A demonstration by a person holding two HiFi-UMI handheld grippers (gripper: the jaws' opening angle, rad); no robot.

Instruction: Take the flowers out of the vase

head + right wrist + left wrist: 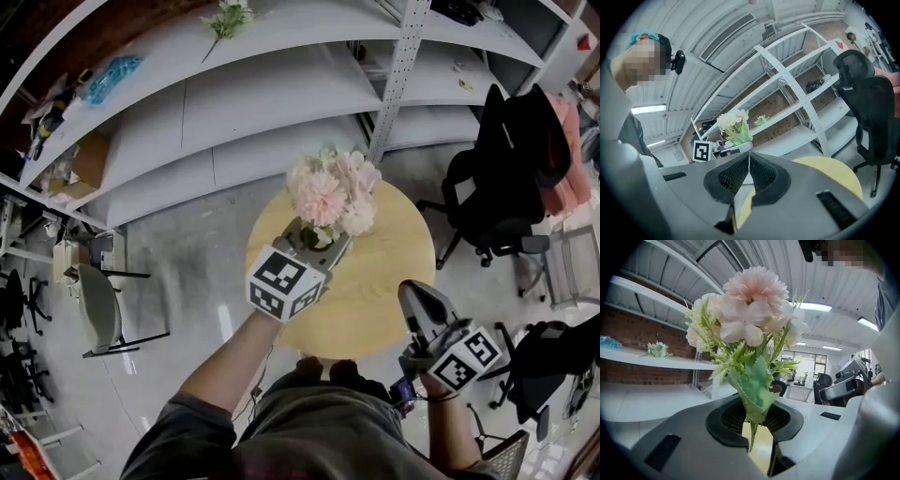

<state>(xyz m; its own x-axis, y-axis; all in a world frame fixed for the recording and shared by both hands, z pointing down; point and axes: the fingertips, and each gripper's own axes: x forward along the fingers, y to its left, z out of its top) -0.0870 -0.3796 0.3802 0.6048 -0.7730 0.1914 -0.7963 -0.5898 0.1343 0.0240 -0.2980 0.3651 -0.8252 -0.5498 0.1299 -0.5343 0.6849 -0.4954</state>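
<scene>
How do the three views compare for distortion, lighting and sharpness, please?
Head view: fisheye bows the white metal shelves into arcs; lighting is even. Left gripper view: the pink artificial flowers are sharp, the ceiling strip lights blow out, corners go black. Right gripper view: black corners too, shelves curved.

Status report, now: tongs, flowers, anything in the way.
Left tongs shut on flowers, held above round table. Right tongs shut, empty. No vase in view; nothing blocking seen.
</scene>
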